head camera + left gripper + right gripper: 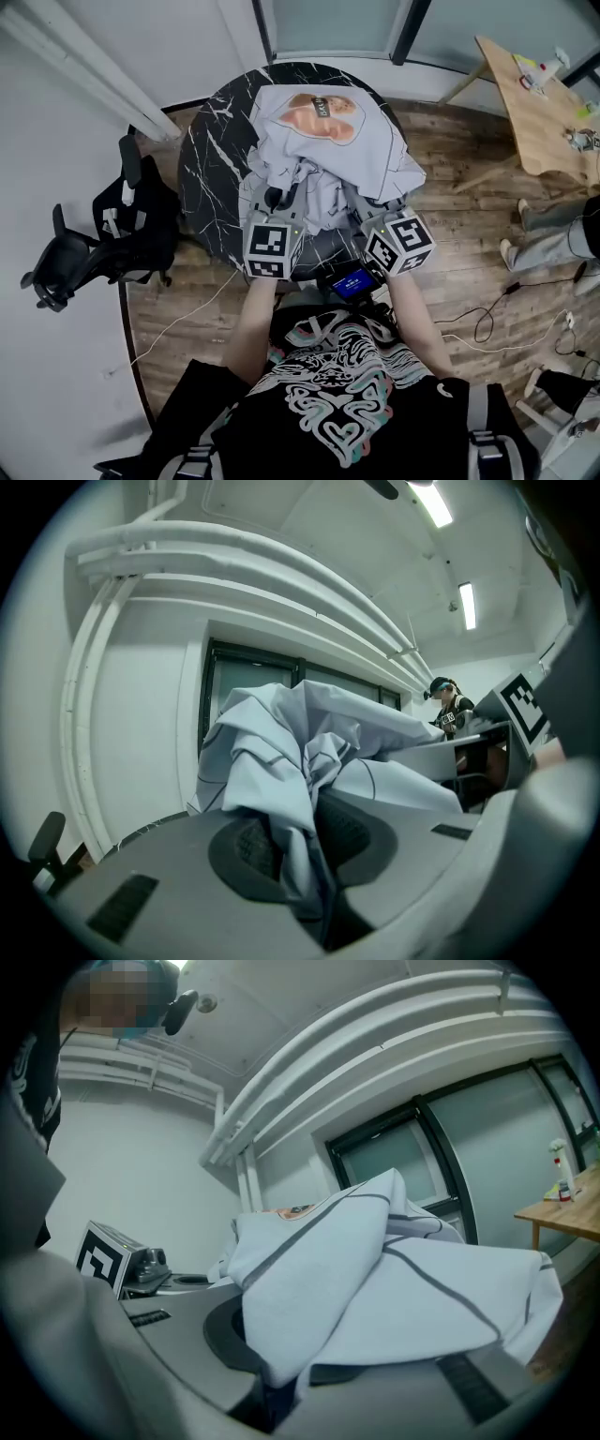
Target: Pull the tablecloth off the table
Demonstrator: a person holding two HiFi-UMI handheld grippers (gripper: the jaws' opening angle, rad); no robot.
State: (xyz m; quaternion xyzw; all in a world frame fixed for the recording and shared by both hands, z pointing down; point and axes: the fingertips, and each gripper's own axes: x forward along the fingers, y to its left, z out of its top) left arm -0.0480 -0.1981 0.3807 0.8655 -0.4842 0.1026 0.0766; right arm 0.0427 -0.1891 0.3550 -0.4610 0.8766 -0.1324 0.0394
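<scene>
The round black marble desk [208,159] carries the pale grey tablecloth [352,150], bunched toward its near edge — the left gripper [302,864] and right gripper [277,1372] each have jaws clenched on a gathered fold.

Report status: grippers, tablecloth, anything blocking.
Left gripper shut on tablecloth. Right gripper shut on it too. Cloth bunched, far part on the table. Chair off to the side, not blocking.

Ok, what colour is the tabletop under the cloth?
The tabletop is black with white veining; head view shows it best.
</scene>
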